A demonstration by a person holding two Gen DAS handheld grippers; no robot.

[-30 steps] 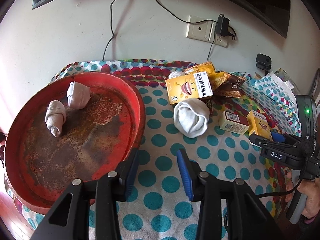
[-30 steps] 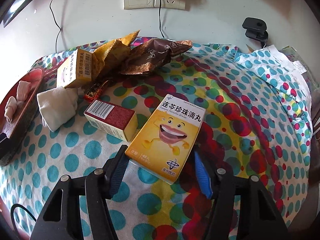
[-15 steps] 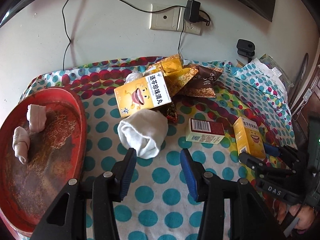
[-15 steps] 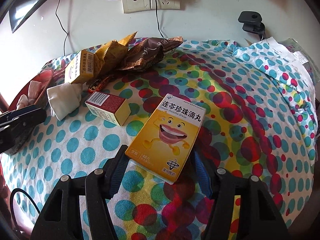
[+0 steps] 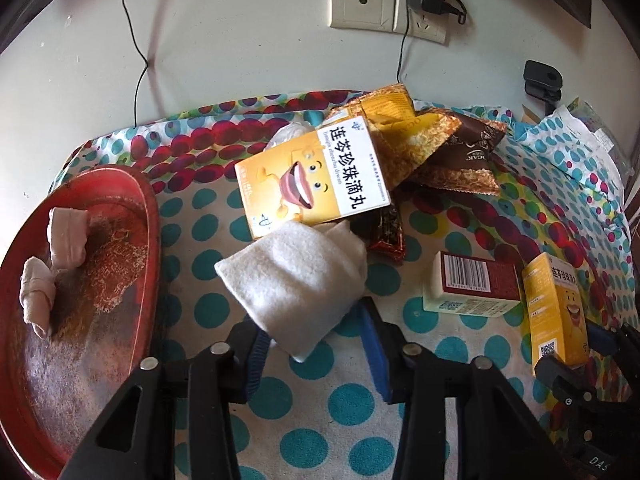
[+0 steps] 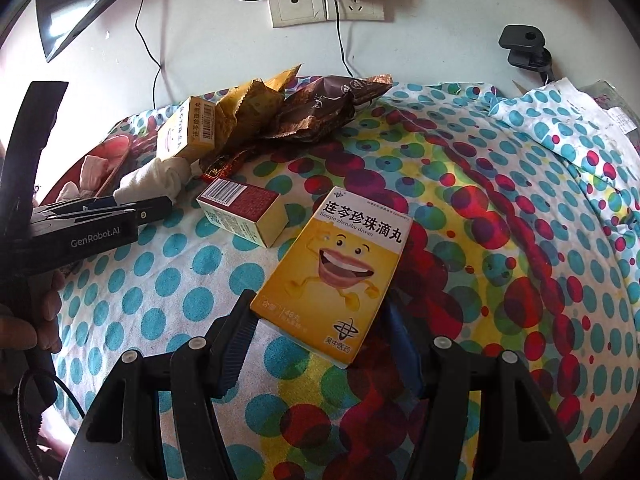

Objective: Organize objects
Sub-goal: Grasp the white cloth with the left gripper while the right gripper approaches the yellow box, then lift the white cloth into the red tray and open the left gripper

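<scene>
A polka-dot cloth [image 5: 192, 304] is covering the table below a white wall with a socket [image 5: 364, 0], and a red tray [image 5: 148, 216] is sitting at the left edge of the left wrist view, carrying two rolled pale socks [image 5: 66, 238]. In the middle of that view the left gripper [image 5: 314, 344] is standing with its jaws wide around the near end of a white sock [image 5: 296, 280], not yet closed on it. In the right wrist view the right gripper [image 6: 320, 344] is spreading its jaws wide on either side of the near end of a yellow box [image 6: 340, 268] at lower centre, with a red-and-cream box [image 6: 244, 210] lying just to its upper left.
</scene>
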